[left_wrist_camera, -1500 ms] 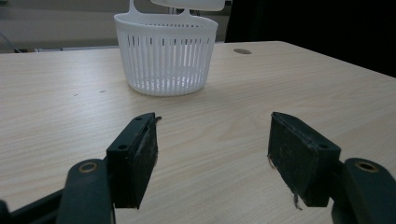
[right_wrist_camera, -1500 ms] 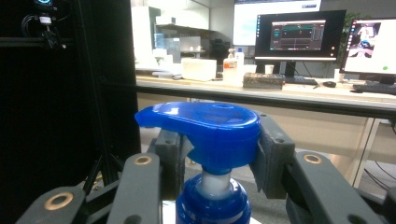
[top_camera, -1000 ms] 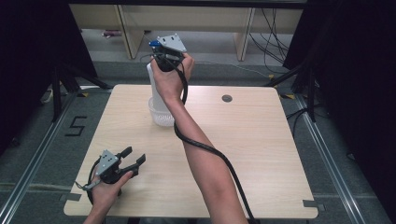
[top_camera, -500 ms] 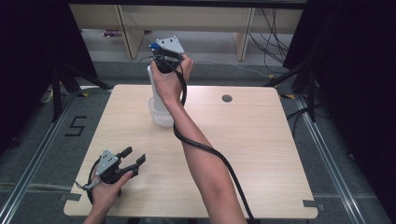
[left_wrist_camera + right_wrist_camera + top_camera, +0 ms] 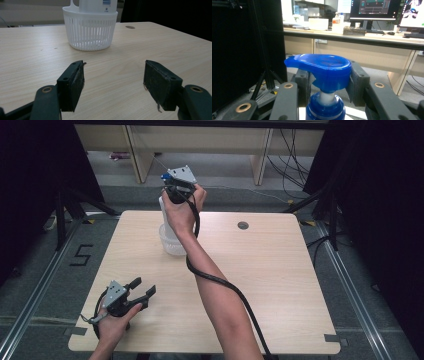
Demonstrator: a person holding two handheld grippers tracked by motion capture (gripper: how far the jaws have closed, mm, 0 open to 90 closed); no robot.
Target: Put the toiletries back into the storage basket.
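A white pump bottle (image 5: 162, 211) with a blue pump head (image 5: 322, 67) stands in a white slatted basket (image 5: 170, 245) at the table's far left-centre. My right gripper (image 5: 167, 184) is above the basket, shut on the pump head, with a jaw on each side of it (image 5: 327, 80). My left gripper (image 5: 144, 288) rests low over the front left of the table, open with nothing between its jaws (image 5: 113, 80). It points at the basket (image 5: 90, 32) and the bottle's lower body (image 5: 96, 5), well short of them.
The light wooden table (image 5: 280, 270) has a small round cable hole (image 5: 243, 225) at the far centre. The right forearm and its black cable (image 5: 220, 282) cross the middle of the table. Shelving and desks stand beyond the far edge.
My right gripper has sunk slightly with the bottle toward the basket. The left gripper has stayed where it was.
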